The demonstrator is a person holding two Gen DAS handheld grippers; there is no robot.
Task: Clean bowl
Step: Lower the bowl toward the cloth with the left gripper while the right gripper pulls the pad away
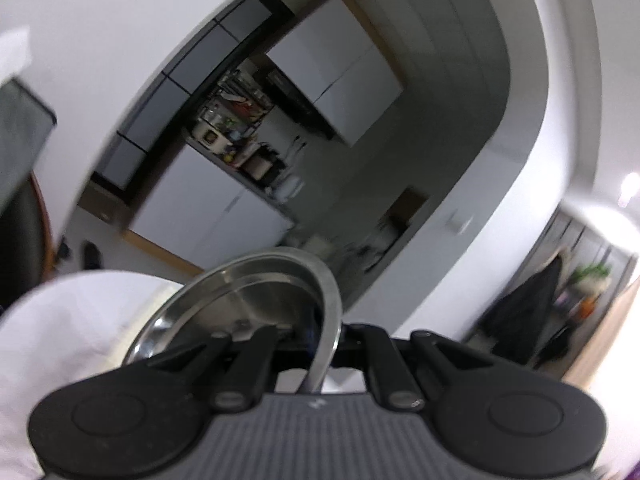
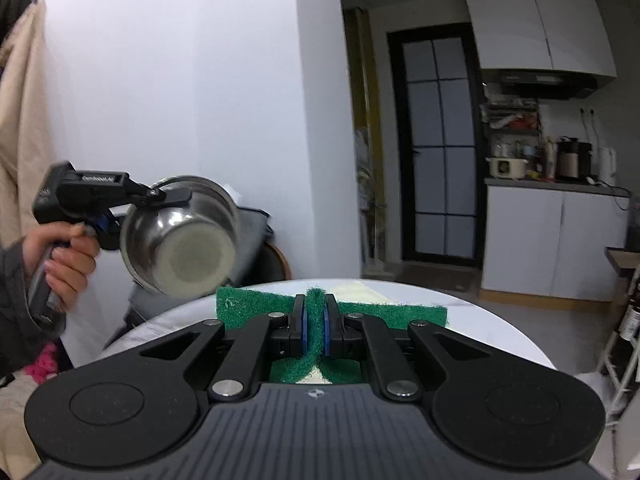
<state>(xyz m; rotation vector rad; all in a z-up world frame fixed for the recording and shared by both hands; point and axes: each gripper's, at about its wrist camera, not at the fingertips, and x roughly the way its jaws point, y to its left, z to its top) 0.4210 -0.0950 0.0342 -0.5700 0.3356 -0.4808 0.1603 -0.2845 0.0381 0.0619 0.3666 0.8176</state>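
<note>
My left gripper (image 1: 320,340) is shut on the rim of a steel bowl (image 1: 256,300) and holds it up in the air, tilted on its side. In the right wrist view the same bowl (image 2: 180,236) hangs at the left with its underside facing the camera, gripped at the rim by the left gripper (image 2: 168,196). My right gripper (image 2: 316,320) is shut on a green scouring pad (image 2: 256,304), pinched at its middle, low over a round white table (image 2: 500,328). The pad and bowl are apart.
A kitchen counter (image 2: 552,188) with appliances and white cabinets stands at the back right, next to a dark glass door (image 2: 438,148). A white wall (image 2: 180,80) is behind the bowl. A beige coat (image 2: 20,120) hangs at far left. A wire rack (image 2: 624,340) stands at right.
</note>
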